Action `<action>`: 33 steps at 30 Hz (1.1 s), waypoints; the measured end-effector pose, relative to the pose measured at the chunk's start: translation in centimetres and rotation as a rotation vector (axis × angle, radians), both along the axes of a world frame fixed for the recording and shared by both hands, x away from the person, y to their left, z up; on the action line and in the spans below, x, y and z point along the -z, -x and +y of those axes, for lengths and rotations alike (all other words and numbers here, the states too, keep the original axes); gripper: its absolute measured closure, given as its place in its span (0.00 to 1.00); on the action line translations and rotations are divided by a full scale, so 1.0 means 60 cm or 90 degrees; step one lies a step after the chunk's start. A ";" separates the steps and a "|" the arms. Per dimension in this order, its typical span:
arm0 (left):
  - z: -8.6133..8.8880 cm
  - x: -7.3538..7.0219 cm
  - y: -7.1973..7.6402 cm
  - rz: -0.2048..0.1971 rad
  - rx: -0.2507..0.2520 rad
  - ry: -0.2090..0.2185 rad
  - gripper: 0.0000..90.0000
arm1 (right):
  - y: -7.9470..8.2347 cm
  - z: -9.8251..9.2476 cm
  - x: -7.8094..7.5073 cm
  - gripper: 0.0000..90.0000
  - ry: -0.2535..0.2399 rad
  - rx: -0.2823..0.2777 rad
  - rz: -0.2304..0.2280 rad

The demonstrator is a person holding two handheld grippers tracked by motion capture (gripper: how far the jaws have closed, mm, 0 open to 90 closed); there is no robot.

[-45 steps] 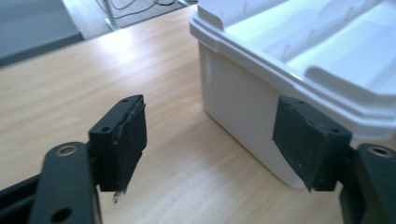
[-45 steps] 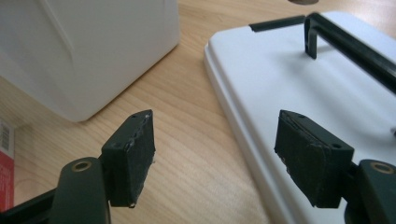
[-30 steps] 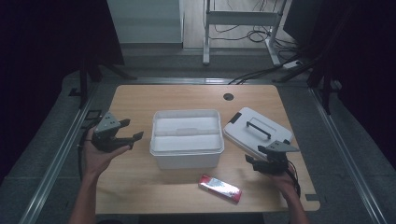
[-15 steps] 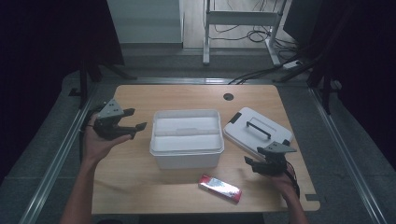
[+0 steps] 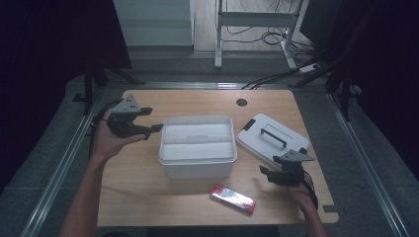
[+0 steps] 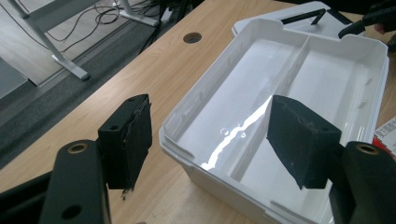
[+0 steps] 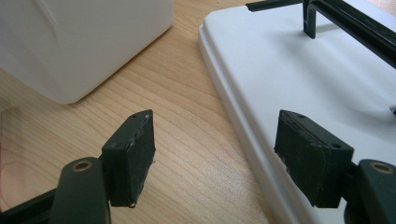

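A: Since a second ago the left gripper (image 5: 153, 129) has risen and swung in toward the box's near-left corner, while the right gripper (image 5: 264, 174) has eased back a little toward the table's front edge.

B: Biggest first, then: the wooden table (image 5: 148, 197), and in its middle the white storage box (image 5: 196, 165), open, with a divider splitting it into two bare compartments.

A: Its white lid (image 5: 257, 138) lies flat just to the right of the box, black handle (image 5: 273, 136) up. The right gripper hovers at the lid's near edge, jaws spread wide and holding nothing; in the right gripper view the lid's rim (image 7: 229, 98) runs between them.

B: And the left one?

A: Also released, jaws apart and empty, looking down over the box's rim (image 6: 187, 112). Smallest thing is the red packet (image 5: 232, 198), lying on the table in front of the box, apart from both tools.

B: So the lid looks like the piece in hand.

A: I'd judge so. To do it well, slide one jaw under the rim, clench squarely, and lift level; the left gripper can steady the box wall.
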State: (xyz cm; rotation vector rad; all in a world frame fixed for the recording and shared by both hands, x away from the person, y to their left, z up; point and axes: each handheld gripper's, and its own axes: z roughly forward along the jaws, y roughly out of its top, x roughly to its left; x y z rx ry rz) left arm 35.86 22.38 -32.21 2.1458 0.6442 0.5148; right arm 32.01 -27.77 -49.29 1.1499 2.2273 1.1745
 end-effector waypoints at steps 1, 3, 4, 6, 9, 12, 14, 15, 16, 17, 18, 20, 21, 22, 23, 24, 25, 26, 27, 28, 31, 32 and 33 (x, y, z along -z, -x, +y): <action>-0.004 -0.006 -0.001 -0.001 0.006 -0.007 0.34 | 0.000 -0.001 0.000 0.31 0.002 0.000 0.002; -0.010 -0.014 -0.002 -0.002 0.017 -0.018 0.34 | 0.000 -0.001 -0.001 0.31 0.002 -0.001 0.003; -0.013 -0.018 -0.002 0.000 0.023 -0.021 0.34 | 0.001 0.000 0.000 0.31 0.001 -0.001 0.003; -0.022 -0.027 -0.002 -0.001 0.035 -0.034 0.33 | 0.001 0.000 0.000 0.32 0.002 0.000 0.004; -0.034 -0.037 -0.006 0.001 0.048 -0.055 0.32 | 0.001 -0.001 0.000 0.32 0.003 -0.001 0.004; -0.047 -0.042 -0.011 0.006 0.056 -0.071 0.32 | 0.001 -0.002 0.000 0.32 0.002 0.001 0.004; -0.053 -0.044 -0.014 0.012 0.068 -0.079 0.32 | 0.001 -0.003 0.000 0.32 0.002 0.001 0.004; -0.057 -0.044 -0.016 0.015 0.074 -0.087 0.32 | 0.001 -0.004 0.000 0.32 0.003 0.002 0.004; -0.060 -0.043 -0.018 0.017 0.076 -0.091 0.32 | 0.001 -0.004 0.000 0.32 0.003 0.002 0.004; -0.063 -0.042 -0.019 0.018 0.078 -0.095 0.32 | 0.001 -0.004 0.000 0.32 0.003 0.002 0.004; -0.067 -0.041 -0.021 0.019 0.079 -0.101 0.32 | 0.001 -0.005 0.000 0.33 0.004 0.003 0.004; -0.072 -0.038 -0.024 0.025 0.085 -0.106 0.31 | 0.000 -0.005 0.000 0.33 0.005 0.004 0.004; -0.075 -0.037 -0.025 0.028 0.087 -0.107 0.31 | 0.001 -0.004 0.000 0.33 0.005 0.003 0.005; -0.077 -0.037 -0.027 0.027 0.088 -0.112 0.31 | 0.001 -0.004 0.000 0.33 0.005 0.002 0.005; -0.079 -0.036 -0.028 0.030 0.091 -0.114 0.31 | 0.001 -0.004 0.000 0.33 0.003 -0.001 0.005; -0.082 -0.036 -0.030 0.032 0.095 -0.115 0.30 | 0.001 -0.004 0.000 0.33 0.002 -0.003 0.004; -0.084 -0.036 -0.030 0.032 0.096 -0.118 0.30 | 0.001 -0.004 0.000 0.33 0.002 -0.003 0.004; -0.087 -0.037 -0.031 0.033 0.098 -0.123 0.31 | 0.002 -0.004 -0.001 0.33 0.002 -0.004 0.003; -0.090 -0.039 -0.032 0.033 0.104 -0.126 0.31 | 0.002 -0.003 -0.001 0.33 0.001 -0.006 0.002; -0.091 -0.039 -0.033 0.033 0.105 -0.127 0.31 | 0.002 -0.003 -0.001 0.33 0.002 -0.010 0.002; -0.098 -0.041 -0.034 0.032 0.110 -0.135 0.31 | 0.002 -0.003 0.000 0.33 0.004 -0.012 0.002; -0.100 -0.041 -0.035 0.033 0.110 -0.139 0.31 | 0.002 -0.002 0.000 0.33 0.004 -0.013 0.003; -0.103 -0.039 -0.035 0.034 0.113 -0.145 0.31 | 0.002 -0.002 0.000 0.33 0.004 -0.013 0.002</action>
